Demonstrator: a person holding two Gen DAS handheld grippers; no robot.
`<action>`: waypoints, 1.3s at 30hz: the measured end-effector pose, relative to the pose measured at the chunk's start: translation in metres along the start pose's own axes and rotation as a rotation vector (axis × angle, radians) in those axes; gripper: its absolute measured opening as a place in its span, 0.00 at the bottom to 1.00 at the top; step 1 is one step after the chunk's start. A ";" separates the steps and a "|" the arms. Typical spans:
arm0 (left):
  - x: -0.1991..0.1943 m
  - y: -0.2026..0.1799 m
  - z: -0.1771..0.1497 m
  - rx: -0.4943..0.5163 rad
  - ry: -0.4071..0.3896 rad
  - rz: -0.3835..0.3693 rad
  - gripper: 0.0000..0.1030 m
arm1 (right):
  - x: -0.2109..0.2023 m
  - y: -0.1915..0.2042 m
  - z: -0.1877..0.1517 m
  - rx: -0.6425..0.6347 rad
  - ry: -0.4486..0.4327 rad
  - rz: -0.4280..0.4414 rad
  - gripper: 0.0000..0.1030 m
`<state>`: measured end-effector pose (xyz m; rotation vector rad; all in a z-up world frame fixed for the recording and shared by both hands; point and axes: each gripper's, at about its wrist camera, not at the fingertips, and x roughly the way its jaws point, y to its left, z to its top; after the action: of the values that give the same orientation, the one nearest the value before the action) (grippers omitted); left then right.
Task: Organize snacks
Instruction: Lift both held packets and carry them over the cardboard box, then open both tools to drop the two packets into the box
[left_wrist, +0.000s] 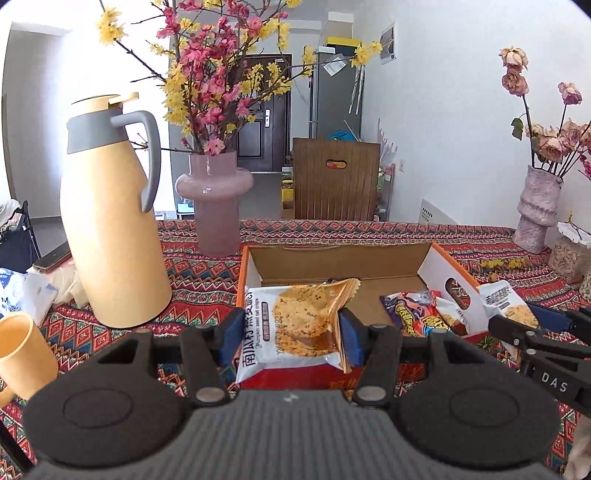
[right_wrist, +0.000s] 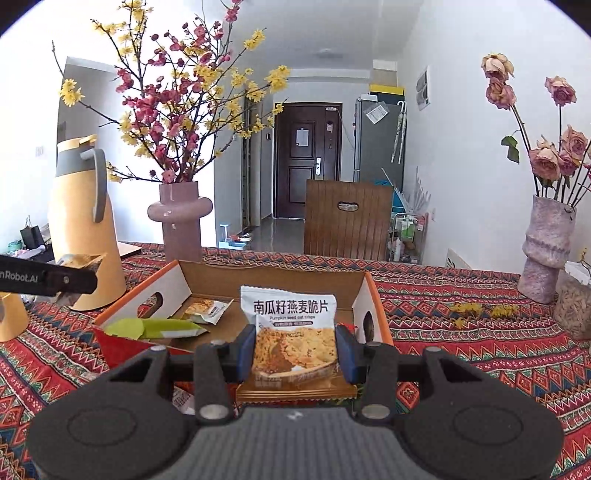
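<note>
My left gripper (left_wrist: 291, 334) is shut on a white and orange oat crisp packet (left_wrist: 299, 314), held above the near wall of an open orange-edged cardboard box (left_wrist: 332, 258). A red and blue snack packet (left_wrist: 410, 310) lies in the box. My right gripper (right_wrist: 295, 354) is shut on a second oat crisp packet (right_wrist: 291, 325), upright above the same box (right_wrist: 273, 275). A green packet (right_wrist: 155, 328) and a small oat packet (right_wrist: 207, 310) lie inside. Each gripper shows in the other's view: the right gripper (left_wrist: 524, 315) at the right edge, the left gripper (right_wrist: 83, 275) at the left edge.
A yellow thermos jug (left_wrist: 110, 229) and a yellow cup (left_wrist: 18, 350) stand left of the box. A pink vase (left_wrist: 216, 206) of blossom branches is behind it. A textured vase (left_wrist: 539, 206) of dried roses and a jar (left_wrist: 569, 258) stand at the right. A wooden chair (left_wrist: 336, 177) is beyond the patterned tablecloth.
</note>
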<state>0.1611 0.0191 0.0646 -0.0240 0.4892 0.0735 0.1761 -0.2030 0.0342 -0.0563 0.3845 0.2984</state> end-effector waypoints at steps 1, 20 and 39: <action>0.003 -0.001 0.003 0.001 -0.003 -0.001 0.54 | 0.004 0.001 0.003 -0.004 0.001 0.005 0.43; 0.087 0.003 0.010 -0.055 0.053 0.013 0.54 | 0.090 0.006 0.015 0.032 0.064 0.043 0.43; 0.080 0.016 -0.001 -0.127 -0.026 -0.009 1.00 | 0.084 0.001 0.007 0.077 0.037 0.037 1.00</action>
<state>0.2292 0.0404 0.0258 -0.1499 0.4577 0.0955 0.2522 -0.1786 0.0087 0.0204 0.4340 0.3187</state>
